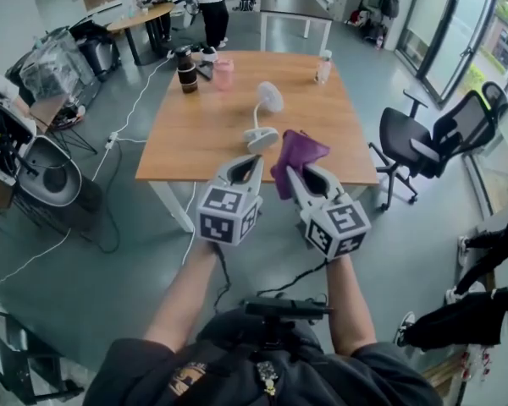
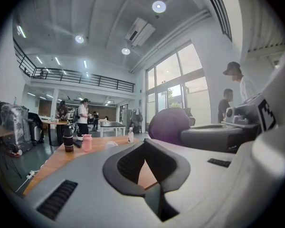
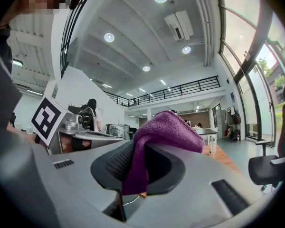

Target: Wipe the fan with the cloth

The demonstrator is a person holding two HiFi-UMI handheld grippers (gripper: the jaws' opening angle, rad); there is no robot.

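Observation:
A small white desk fan (image 1: 266, 112) stands on the wooden table (image 1: 195, 142), its round head facing away and its base near the front edge. My right gripper (image 1: 289, 171) is shut on a purple cloth (image 1: 297, 156), which bunches over its tips just short of the table's front edge; in the right gripper view the cloth (image 3: 156, 139) drapes between the jaws. My left gripper (image 1: 247, 166) hovers beside it, shut with nothing in it, just in front of the fan's base. In the left gripper view the fan's head (image 2: 111, 145) peeks over the jaw.
On the table's far side stand a dark bottle (image 1: 186, 70), a pink cup (image 1: 223, 74) and a clear bottle (image 1: 323, 66). A black office chair (image 1: 427, 142) sits right of the table. Cables cross the floor at left. People stand at the far tables.

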